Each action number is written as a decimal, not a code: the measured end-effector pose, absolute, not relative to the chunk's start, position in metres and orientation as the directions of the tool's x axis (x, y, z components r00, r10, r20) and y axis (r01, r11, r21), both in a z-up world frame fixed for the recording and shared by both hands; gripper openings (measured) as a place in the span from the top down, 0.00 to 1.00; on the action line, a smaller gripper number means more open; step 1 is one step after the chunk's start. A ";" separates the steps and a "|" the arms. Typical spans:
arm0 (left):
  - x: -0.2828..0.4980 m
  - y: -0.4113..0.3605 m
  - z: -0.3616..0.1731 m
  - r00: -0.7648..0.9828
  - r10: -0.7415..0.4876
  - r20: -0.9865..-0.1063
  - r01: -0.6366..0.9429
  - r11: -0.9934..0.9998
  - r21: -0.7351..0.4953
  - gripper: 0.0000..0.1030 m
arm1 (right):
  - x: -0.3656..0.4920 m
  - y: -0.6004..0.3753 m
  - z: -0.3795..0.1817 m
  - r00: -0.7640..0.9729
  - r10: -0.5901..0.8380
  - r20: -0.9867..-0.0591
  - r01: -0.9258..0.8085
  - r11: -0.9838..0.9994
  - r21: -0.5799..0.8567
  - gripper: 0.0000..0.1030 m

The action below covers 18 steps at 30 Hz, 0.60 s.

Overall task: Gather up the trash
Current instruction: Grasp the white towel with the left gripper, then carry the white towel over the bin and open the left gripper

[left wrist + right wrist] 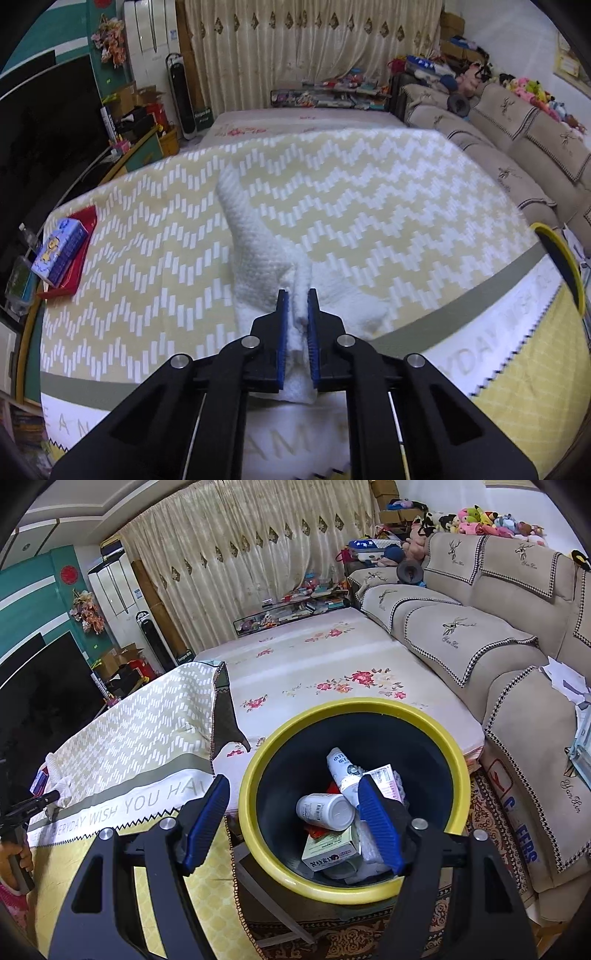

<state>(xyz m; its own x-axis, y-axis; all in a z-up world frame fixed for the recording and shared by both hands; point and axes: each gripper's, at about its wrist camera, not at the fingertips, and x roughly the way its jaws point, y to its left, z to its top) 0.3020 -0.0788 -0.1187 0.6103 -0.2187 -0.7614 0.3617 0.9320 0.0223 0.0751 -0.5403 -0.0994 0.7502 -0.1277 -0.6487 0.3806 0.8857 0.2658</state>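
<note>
Left gripper [297,295] is clamped on a white cloth [258,254], blue pads pinching its near end. Cloth lies on the tablecloth [369,206] with the yellow-white zigzag pattern, stretching from the pads toward the far left. At the far left table edge sits a red tray [79,258] holding a blue box [61,251].

Right gripper [291,805] is spread wide, nothing between its fingers, hovering above the yellow-rimmed bin [255,827]. Bin stands just right of the table, near the sofa [480,653]. Inside the bin: two white bottles [325,810], a small carton [330,851], a pink-white packet [386,781], some crumpled wrapping.

In the right wrist view the left gripper [55,796] shows at the far left edge with the cloth [64,786] in it, a hand [16,860] on its handle.
</note>
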 end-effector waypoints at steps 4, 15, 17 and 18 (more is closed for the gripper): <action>0.276 -0.106 -0.095 0.630 -0.260 -0.732 0.425 0.904 0.045 0.90 | 0.072 -0.544 -0.097 0.747 -0.147 -0.648 0.393 0.884 0.253 0.34; 0.208 -0.254 -0.029 0.522 -0.523 -0.674 0.700 0.714 -0.012 0.90 | 0.042 -0.569 -0.092 0.738 -0.249 -0.627 0.456 0.869 0.190 0.34; 0.200 -0.286 -0.025 0.490 -0.555 -0.672 0.741 0.671 -0.013 0.90 | 0.034 -0.577 -0.092 0.738 -0.267 -0.620 0.469 0.863 0.187 0.34; 0.194 -0.310 -0.024 0.471 -0.572 -0.672 0.765 0.644 -0.011 0.90 | 0.030 -0.580 -0.092 0.737 -0.274 -0.618 0.475 0.860 0.185 0.34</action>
<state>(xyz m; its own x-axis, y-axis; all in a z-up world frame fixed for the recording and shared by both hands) 0.1945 -0.3101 -0.0242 0.4713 -0.5715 -0.6718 0.7651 0.6438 -0.0110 0.0302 -0.5805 -0.0920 0.7366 -0.2744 -0.6182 0.4755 0.8601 0.1847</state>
